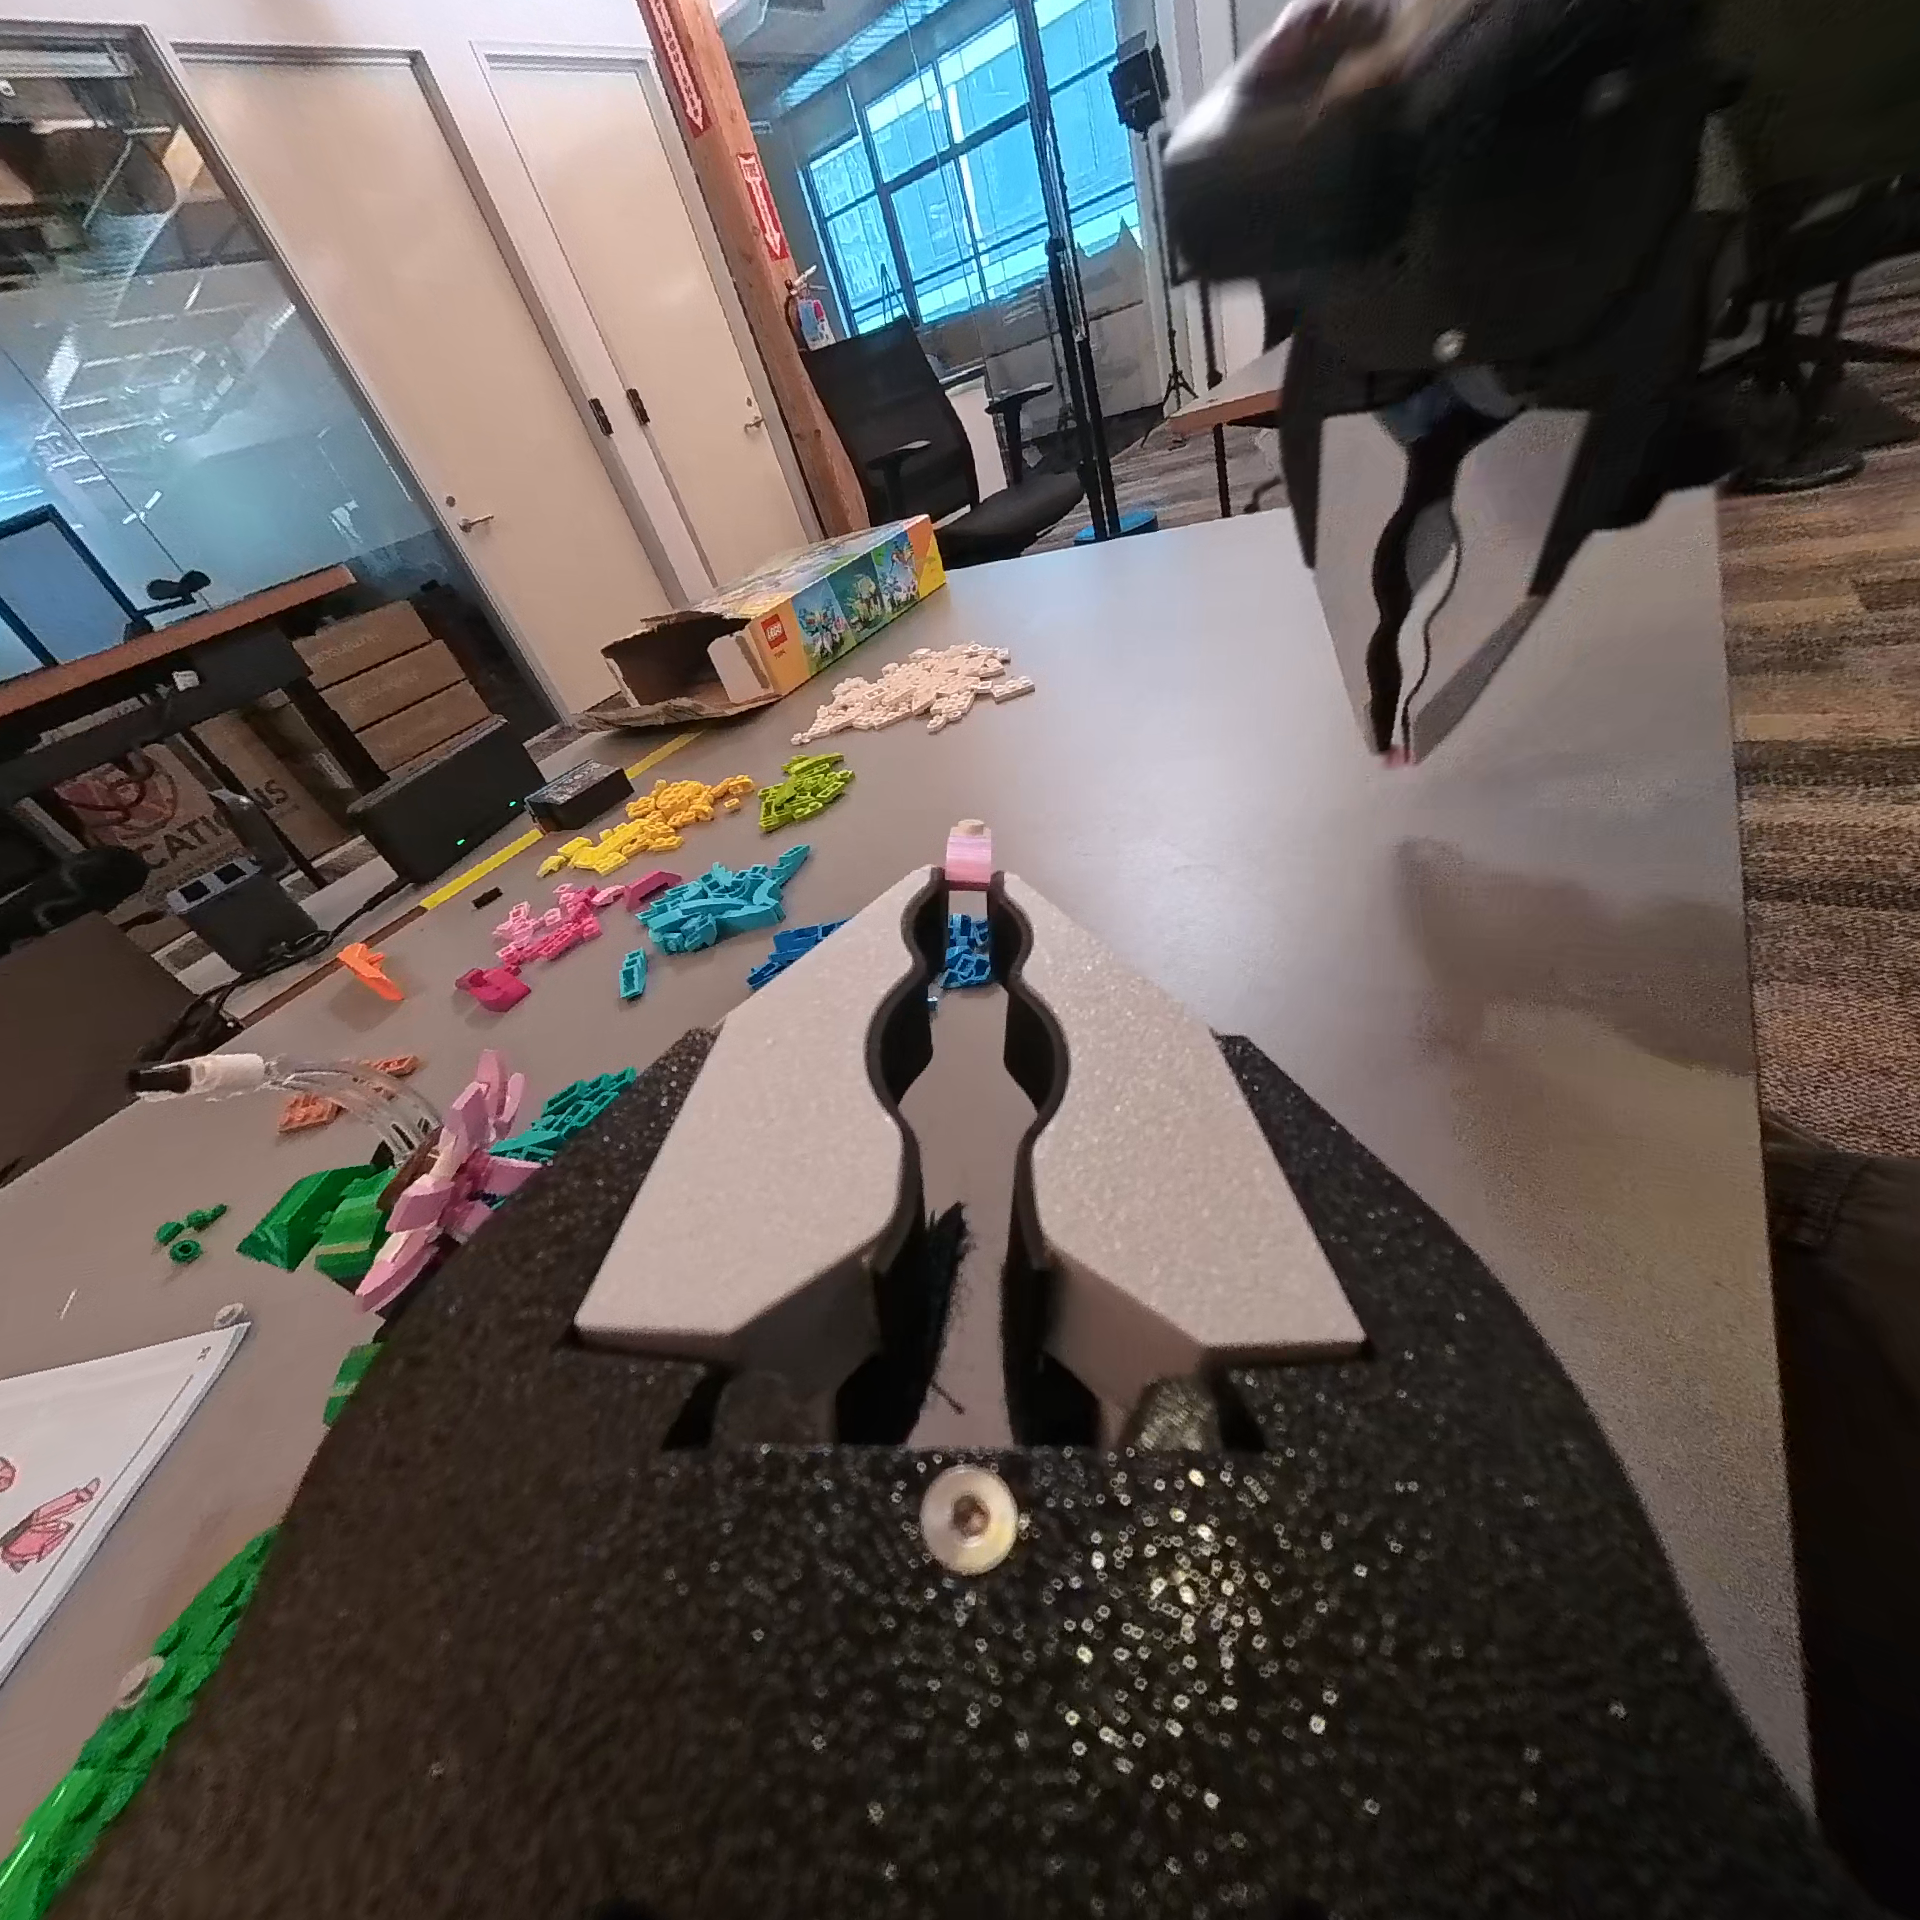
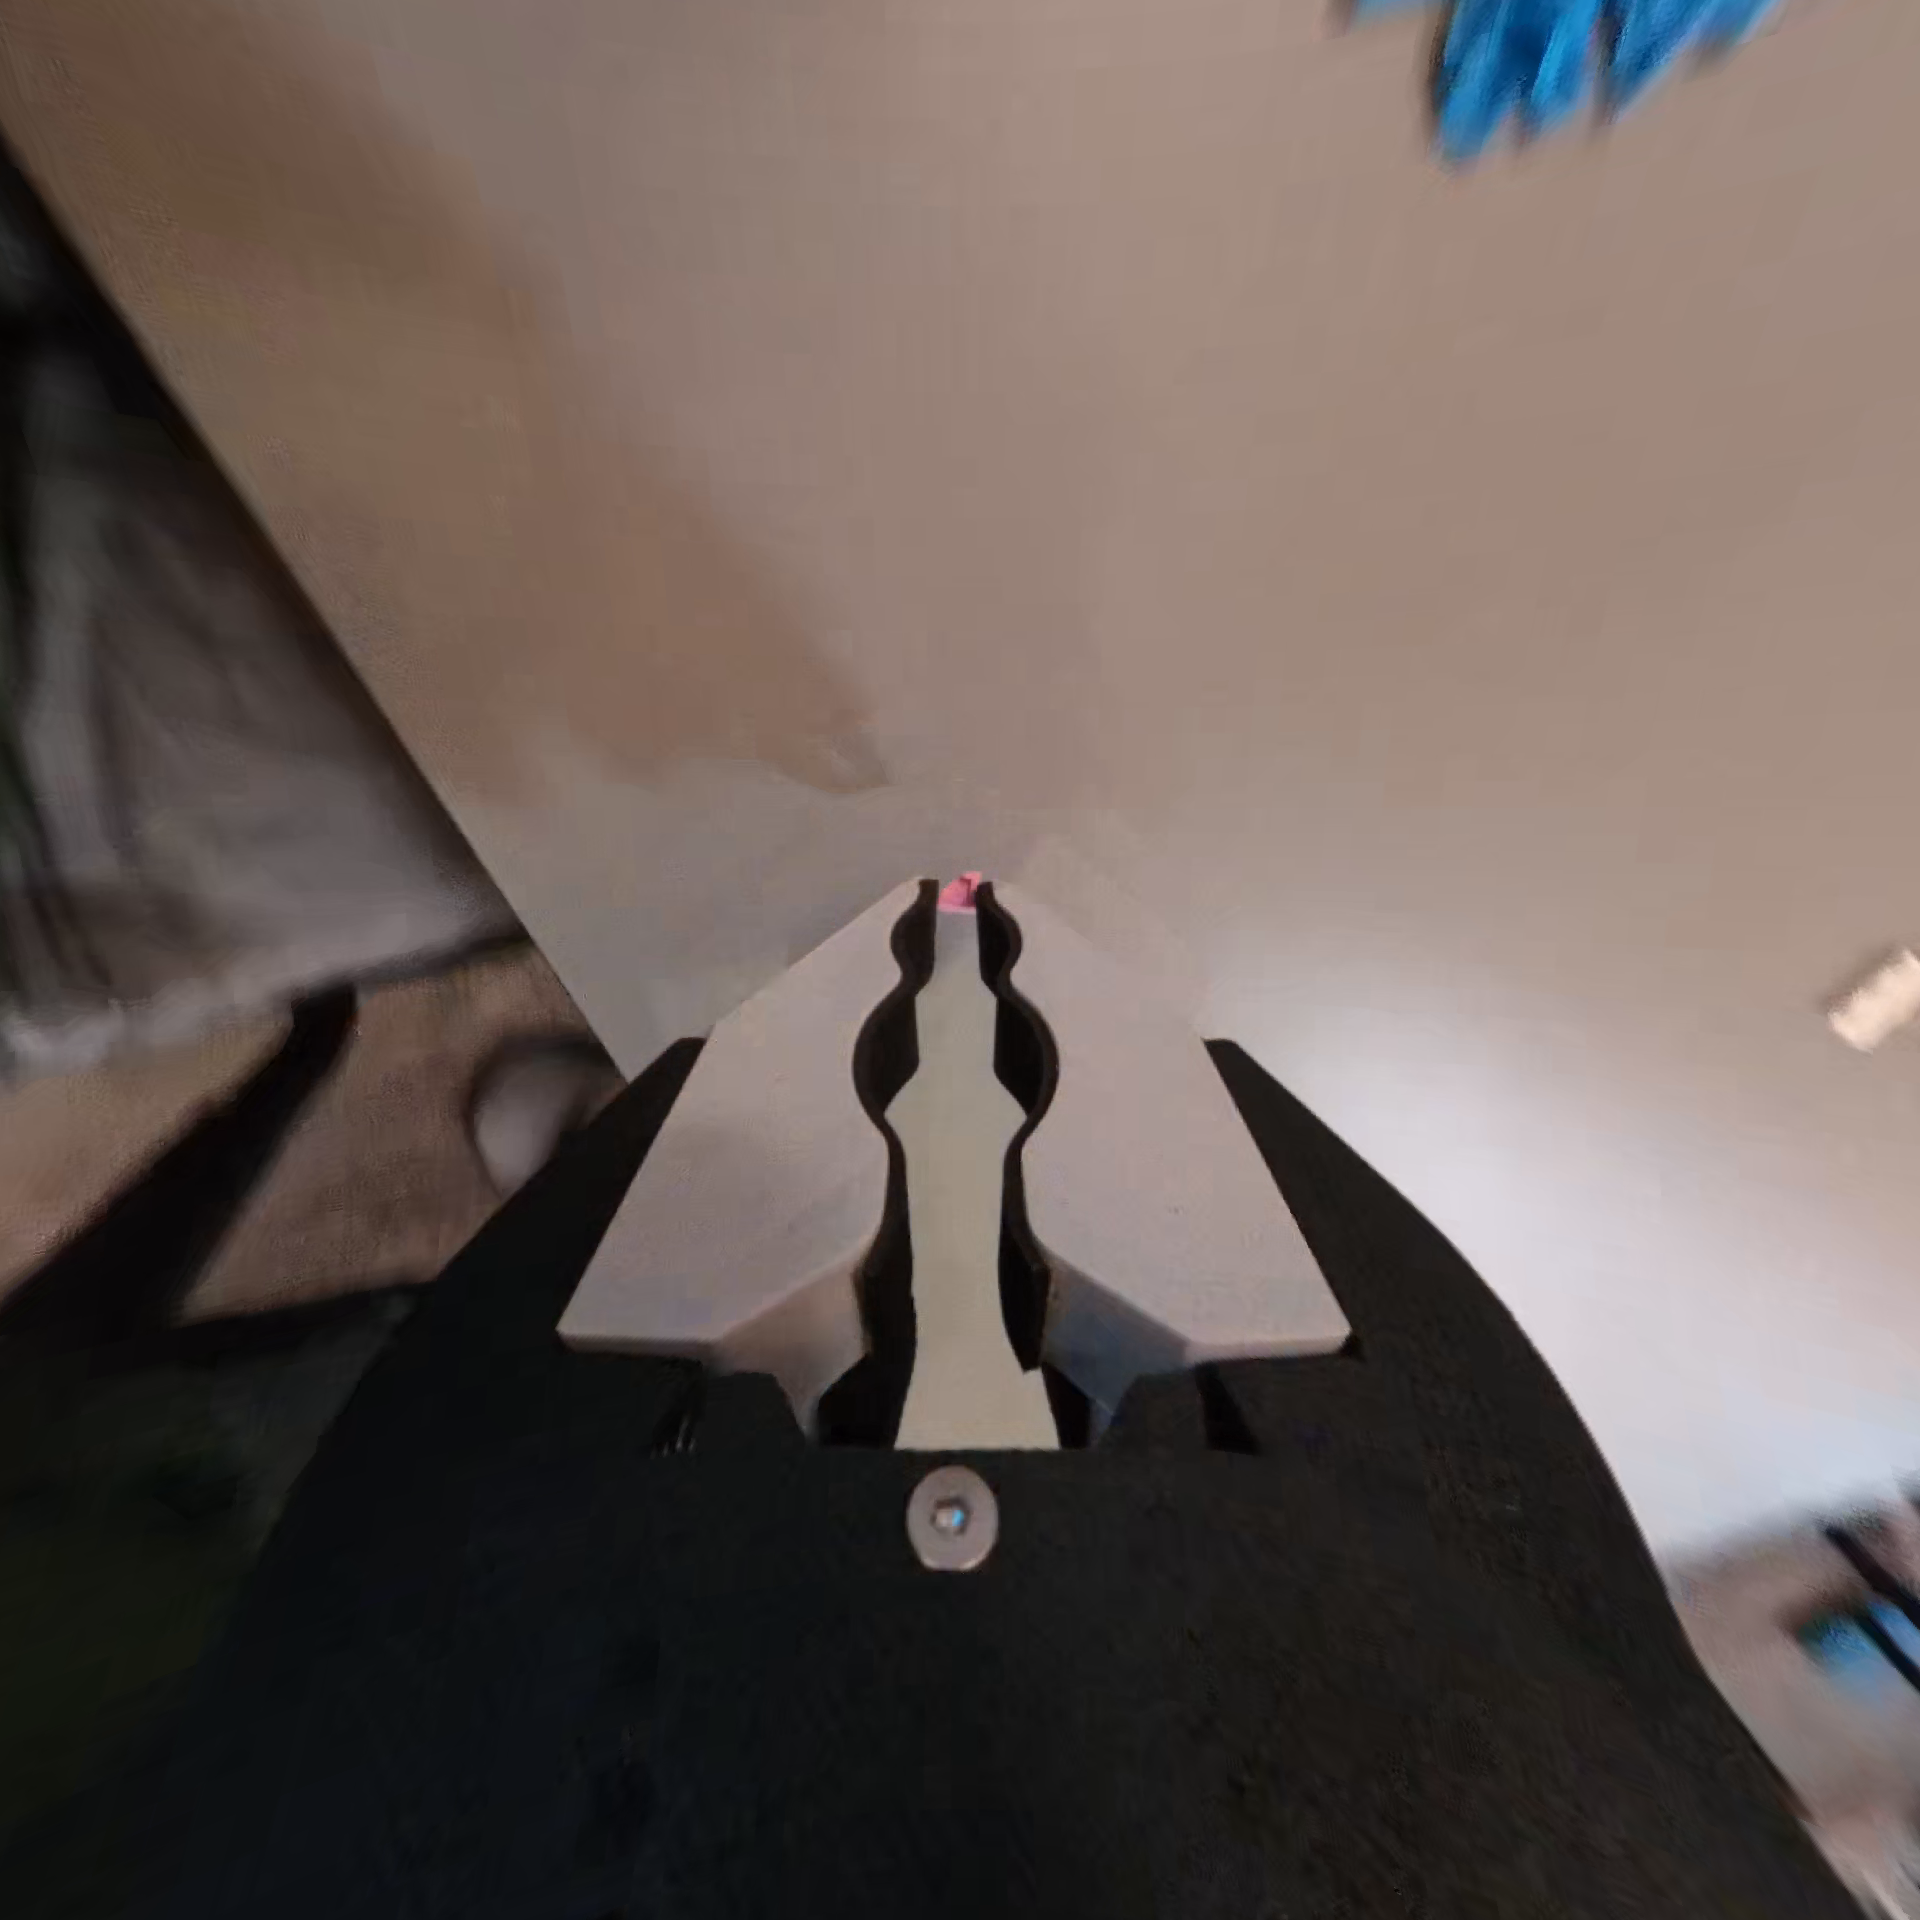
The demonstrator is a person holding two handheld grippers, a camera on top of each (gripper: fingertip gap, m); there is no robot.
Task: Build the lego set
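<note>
My left gripper (image 1: pixel 968 883) is shut on a small light pink brick (image 1: pixel 968 858) with a pale stud on top, held above the grey table (image 1: pixel 1299 935). My right gripper (image 2: pixel 956 896) is shut on a tiny dark pink piece (image 2: pixel 958 894) at its fingertips, above bare table. The right gripper also shows in the left wrist view (image 1: pixel 1394 750), up and to the right of the left one, pointing down, blurred. A part-built model with pink petals (image 1: pixel 457 1174) and green plates (image 1: pixel 312 1221) stands at the left.
Sorted heaps of bricks lie on the table: white (image 1: pixel 925 691), yellow (image 1: pixel 665 816), lime (image 1: pixel 805 790), pink (image 1: pixel 551 925), teal (image 1: pixel 717 904), blue (image 1: pixel 961 951). An opened box (image 1: pixel 790 613) lies at the back. An instruction booklet (image 1: pixel 94 1475) lies at the left. The table's right edge (image 1: pixel 1745 935) is near.
</note>
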